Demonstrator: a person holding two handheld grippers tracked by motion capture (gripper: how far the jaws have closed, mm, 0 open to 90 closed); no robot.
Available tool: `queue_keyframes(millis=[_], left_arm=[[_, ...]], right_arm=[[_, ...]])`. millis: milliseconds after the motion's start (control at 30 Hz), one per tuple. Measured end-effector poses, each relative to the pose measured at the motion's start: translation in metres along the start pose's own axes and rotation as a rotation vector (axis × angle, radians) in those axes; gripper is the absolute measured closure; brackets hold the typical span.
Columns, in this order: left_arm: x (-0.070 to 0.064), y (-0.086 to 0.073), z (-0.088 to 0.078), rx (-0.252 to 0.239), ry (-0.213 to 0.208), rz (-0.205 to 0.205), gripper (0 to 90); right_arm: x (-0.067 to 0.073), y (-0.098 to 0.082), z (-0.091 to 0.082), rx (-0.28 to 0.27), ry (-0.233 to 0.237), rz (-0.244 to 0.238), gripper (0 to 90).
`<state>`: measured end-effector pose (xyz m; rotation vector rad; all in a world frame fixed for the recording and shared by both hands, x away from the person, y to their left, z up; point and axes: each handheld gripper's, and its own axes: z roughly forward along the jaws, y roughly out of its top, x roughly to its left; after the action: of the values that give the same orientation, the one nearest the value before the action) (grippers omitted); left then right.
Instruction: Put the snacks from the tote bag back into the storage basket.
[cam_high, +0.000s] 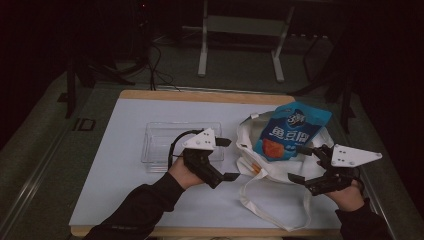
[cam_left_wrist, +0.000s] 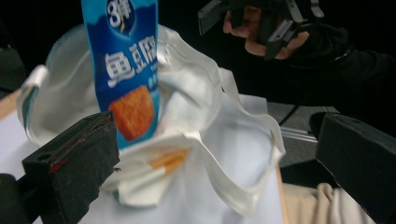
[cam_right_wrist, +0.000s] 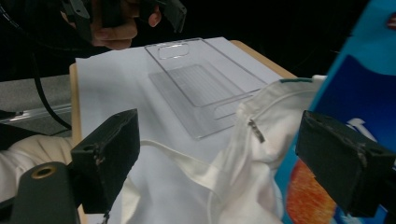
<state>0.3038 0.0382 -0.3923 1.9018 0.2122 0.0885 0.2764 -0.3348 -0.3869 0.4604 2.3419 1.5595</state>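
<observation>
Nearest the high camera, both of my forearms in dark sleeves come up from the bottom edge, each hand holding a 2-jaw gripper. Between them lies a cream cloth tote bag (cam_high: 260, 167) on a white sheet (cam_high: 130, 175) that covers a wooden-edged table (cam_high: 200, 95). Standing in the bag's open mouth is a blue snack pouch (cam_high: 290, 131) with white lettering and an orange picture, its top leaning toward the far side of the table.

My left gripper (cam_high: 228, 159) is just beside the bag's left edge, jaws spread wide and empty. From the left gripper view, the pouch (cam_left_wrist: 126, 70) rises upright out of the bag (cam_left_wrist: 205, 154) between those 2 parted jaws, touching neither.

My right gripper (cam_high: 300, 164) is at the bag's right side, jaws likewise parted and gripping nothing. From the right gripper view, the bag's rim and a strap (cam_right_wrist: 182, 163) lie between its jaws, with the pouch (cam_right_wrist: 355, 93) close against the right-hand jaw; I cannot tell whether they touch.

Left of the bag, a clear plastic tray (cam_high: 155, 145) lies flat on the sheet. Beyond the table, a white metal stand (cam_high: 202, 50) is on the dim floor.
</observation>
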Motion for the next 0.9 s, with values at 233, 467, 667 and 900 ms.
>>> queue_keyframes(millis=[233, 467, 667, 900], left_arm=[[0.020, 0.014, 0.028, -0.015, -0.001, 0.029, 0.0], [0.038, 0.020, 0.053, 0.002, 0.004, 0.051, 0.0], [0.051, 0.023, 0.070, -0.004, -0.001, 0.044, 0.0], [0.066, 0.026, 0.098, 0.012, 0.004, 0.036, 1.0]], right_arm=[[-0.015, -0.001, -0.011, -0.009, -0.036, 0.008, 14.4], [-0.032, -0.007, -0.019, -0.008, -0.081, 0.016, 14.9], [-0.044, -0.017, -0.027, 0.000, -0.119, 0.029, 15.9], [-0.060, -0.031, -0.035, 0.017, -0.169, 0.072, 16.1]])
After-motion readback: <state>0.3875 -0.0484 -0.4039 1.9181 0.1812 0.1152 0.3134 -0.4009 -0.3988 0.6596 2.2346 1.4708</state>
